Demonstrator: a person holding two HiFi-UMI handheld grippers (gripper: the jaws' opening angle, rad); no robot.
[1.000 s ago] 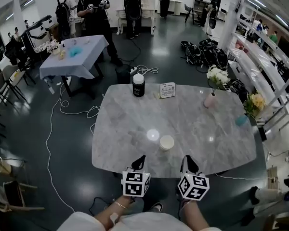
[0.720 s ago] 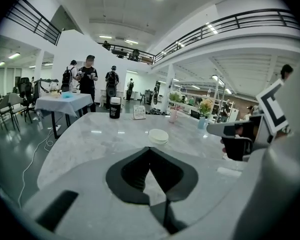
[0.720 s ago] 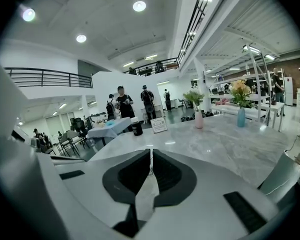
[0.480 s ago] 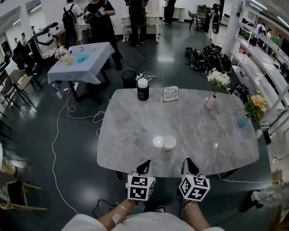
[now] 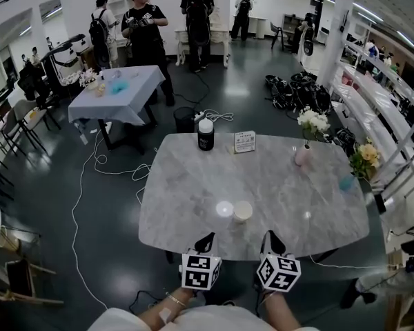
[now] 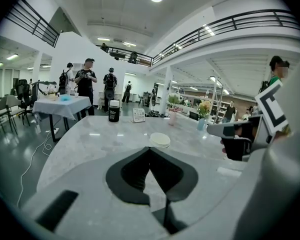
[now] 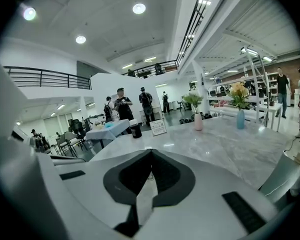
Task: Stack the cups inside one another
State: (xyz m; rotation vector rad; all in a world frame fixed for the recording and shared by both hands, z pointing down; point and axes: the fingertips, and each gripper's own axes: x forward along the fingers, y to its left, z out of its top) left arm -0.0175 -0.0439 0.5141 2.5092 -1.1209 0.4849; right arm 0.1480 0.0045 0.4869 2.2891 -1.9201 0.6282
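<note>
From the head camera I look from high up and steeply down onto the grey table (image 5: 193,185), far enough off that the whole top fits in. The left gripper (image 5: 206,240) and right gripper (image 5: 270,237) sit at the bottom edge of that view. The two gripper cameras are low and close to the tabletop — each looks along its own jaws, out across the table toward the far end. All three views share the dark jar (image 5: 205,135) and the little sign card (image 5: 245,141). The left gripper view also catches the cup (image 6: 160,140) and, at its right side, the other gripper.
</note>
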